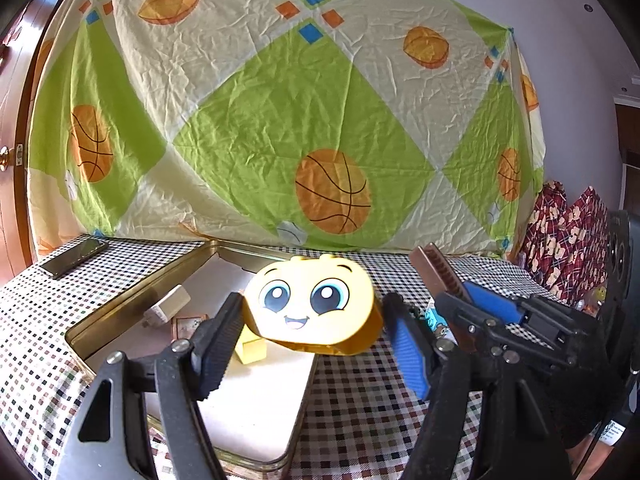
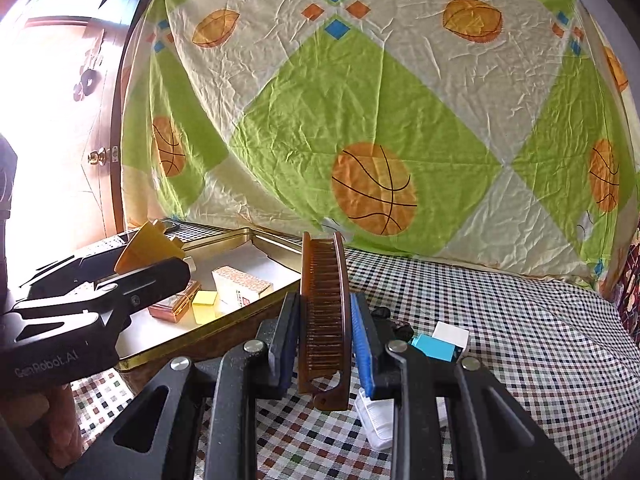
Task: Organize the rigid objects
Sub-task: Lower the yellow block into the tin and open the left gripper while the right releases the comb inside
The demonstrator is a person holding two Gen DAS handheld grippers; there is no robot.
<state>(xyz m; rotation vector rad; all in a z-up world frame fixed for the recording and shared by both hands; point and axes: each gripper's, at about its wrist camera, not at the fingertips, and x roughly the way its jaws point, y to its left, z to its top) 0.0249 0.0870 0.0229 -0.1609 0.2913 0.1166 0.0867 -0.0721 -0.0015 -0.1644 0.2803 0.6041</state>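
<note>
My left gripper point(image 1: 310, 332) is shut on a yellow toy box with a cartoon face point(image 1: 312, 304) and holds it over the right edge of a gold tin tray point(image 1: 132, 304). My right gripper point(image 2: 325, 328) is shut on a brown comb point(image 2: 323, 312), held upright above the checkered cloth, right of the tray point(image 2: 240, 312). The comb also shows in the left wrist view point(image 1: 440, 280). The yellow box point(image 2: 148, 246) and the left gripper show at the left of the right wrist view.
In the tray lie a white charger point(image 1: 168, 304), a small yellow block point(image 2: 205, 300), a patterned card box point(image 2: 240, 286) and a reddish packet point(image 2: 172, 306). A blue-and-white box point(image 2: 440, 344) and a white item point(image 2: 376, 420) lie on the cloth. A phone point(image 1: 74, 258) lies far left.
</note>
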